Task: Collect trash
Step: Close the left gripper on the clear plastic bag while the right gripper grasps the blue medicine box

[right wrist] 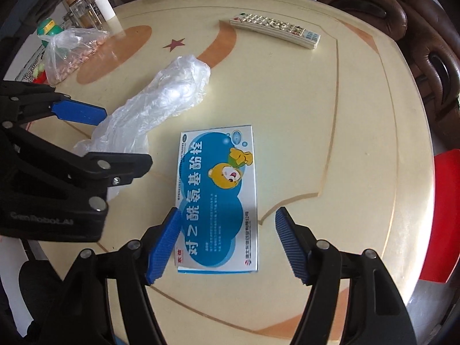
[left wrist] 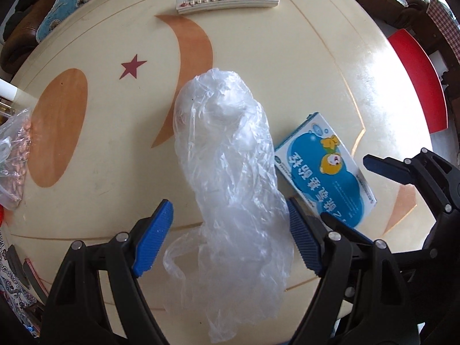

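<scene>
A crumpled clear plastic bag (left wrist: 230, 178) with white paper inside lies on the cream table (left wrist: 100, 172). My left gripper (left wrist: 230, 238) is open, its blue pads on either side of the bag's near end. A blue and white medicine box (right wrist: 218, 198) lies flat just right of the bag; it also shows in the left wrist view (left wrist: 325, 166). My right gripper (right wrist: 227, 241) is open over the box's near end, one pad on each side. The bag also shows in the right wrist view (right wrist: 161, 97), with the left gripper (right wrist: 95, 138) at its near end.
A white remote control (left wrist: 227, 0) lies at the far side of the table. A second clear bag holding pink bits (right wrist: 72, 51) sits at the left edge, near a glass jar (right wrist: 82, 11) and a green toy (right wrist: 49, 28). Brown sofa (right wrist: 417, 28) behind, red stool (right wrist: 440, 215) at right.
</scene>
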`<control>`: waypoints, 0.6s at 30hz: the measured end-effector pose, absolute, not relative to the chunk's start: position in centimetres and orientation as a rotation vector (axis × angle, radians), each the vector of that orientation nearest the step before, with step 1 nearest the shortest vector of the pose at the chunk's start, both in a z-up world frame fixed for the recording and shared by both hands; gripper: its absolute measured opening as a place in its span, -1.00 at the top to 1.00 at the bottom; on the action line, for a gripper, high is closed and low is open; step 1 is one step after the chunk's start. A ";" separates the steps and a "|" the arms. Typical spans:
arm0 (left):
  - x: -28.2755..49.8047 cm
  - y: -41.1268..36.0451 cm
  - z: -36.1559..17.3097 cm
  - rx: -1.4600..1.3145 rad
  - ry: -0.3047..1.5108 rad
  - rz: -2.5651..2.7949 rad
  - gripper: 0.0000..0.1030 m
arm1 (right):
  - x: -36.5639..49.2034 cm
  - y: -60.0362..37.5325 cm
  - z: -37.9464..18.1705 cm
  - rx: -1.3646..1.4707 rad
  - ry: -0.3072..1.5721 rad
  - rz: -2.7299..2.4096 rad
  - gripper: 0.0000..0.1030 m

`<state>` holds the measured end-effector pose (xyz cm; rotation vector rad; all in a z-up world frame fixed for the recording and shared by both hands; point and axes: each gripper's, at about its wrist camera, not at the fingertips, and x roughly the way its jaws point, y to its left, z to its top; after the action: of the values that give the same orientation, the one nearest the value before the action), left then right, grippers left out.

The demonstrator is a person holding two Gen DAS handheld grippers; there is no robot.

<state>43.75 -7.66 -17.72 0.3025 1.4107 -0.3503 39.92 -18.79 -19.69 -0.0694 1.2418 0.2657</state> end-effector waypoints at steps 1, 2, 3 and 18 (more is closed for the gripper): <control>43.8 -7.4 -17.9 0.296 1.417 -0.348 -0.51 | 40.0 -18.7 -19.7 -0.070 1.238 0.265 -0.34; 43.9 -7.4 -18.1 0.293 1.420 -0.348 -0.51 | 40.1 -18.6 -19.7 -0.072 1.235 0.266 -0.34; 44.0 -7.2 -18.3 0.291 1.422 -0.344 -0.51 | 40.1 -18.5 -19.6 -0.072 1.235 0.268 -0.34; 45.5 -5.4 -20.2 0.245 1.450 -0.321 -0.42 | 40.3 -17.0 -21.0 -0.133 1.221 0.240 -0.17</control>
<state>45.49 -5.40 -20.25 0.2453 1.4497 -0.3209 40.32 -16.96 -20.95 -0.1326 1.2213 0.2402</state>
